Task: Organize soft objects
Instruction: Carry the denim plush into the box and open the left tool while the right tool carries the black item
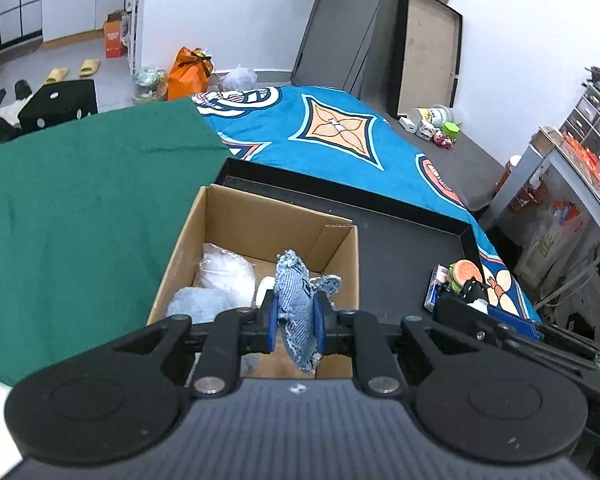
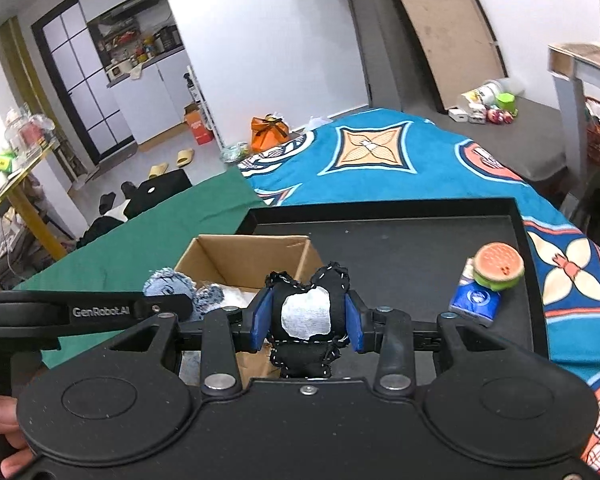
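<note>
Left hand-held gripper [image 1: 296, 320] pinches denim toy [image 1: 296, 300] over cardboard box [image 1: 340, 248].

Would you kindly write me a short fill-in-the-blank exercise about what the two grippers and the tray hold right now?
1. The left gripper is shut on a ____ fabric toy.
2. The right gripper grips a black toy with a ____ patch.
3. The burger toy rests on a ____ packet.
4. The cardboard box stands on the ____ tray.

Missing words: denim; white; blue; black
</note>
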`<state>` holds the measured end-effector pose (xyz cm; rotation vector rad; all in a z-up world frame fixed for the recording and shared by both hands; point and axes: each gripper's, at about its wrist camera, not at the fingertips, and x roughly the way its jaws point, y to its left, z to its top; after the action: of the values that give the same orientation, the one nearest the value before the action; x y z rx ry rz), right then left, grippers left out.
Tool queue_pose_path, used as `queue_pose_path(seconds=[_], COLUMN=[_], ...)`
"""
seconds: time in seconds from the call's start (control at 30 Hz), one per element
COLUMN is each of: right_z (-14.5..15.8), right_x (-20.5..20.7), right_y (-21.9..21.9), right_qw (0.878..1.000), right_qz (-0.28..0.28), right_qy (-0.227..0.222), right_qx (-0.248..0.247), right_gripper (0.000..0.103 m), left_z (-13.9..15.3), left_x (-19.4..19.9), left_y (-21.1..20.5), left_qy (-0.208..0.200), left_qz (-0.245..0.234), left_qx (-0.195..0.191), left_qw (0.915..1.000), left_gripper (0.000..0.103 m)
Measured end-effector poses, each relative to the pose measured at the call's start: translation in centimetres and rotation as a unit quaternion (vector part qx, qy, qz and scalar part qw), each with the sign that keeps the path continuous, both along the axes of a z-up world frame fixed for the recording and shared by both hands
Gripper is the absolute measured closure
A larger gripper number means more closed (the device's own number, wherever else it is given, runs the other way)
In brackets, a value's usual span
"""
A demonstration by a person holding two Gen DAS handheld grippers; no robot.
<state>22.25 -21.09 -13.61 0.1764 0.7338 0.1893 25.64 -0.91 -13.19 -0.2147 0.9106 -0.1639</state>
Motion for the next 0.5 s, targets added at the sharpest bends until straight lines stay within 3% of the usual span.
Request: queue_pose_path(seconds=[0.5], right_z=[-1.0], right_x=[2.0], right_y=[3.6], right_qw=[1.000], right_qz=[0.016], right_qy=[0.011], right_qx=[-0.021], right_gripper=[0.065], left_z=[-4.4], left_x=[1.2], left_y=[2.1], left_qy=[0.068], left_qz=[0.003], left_qx=[-0.061], left_qw=[0.9958], left_gripper=[0.085])
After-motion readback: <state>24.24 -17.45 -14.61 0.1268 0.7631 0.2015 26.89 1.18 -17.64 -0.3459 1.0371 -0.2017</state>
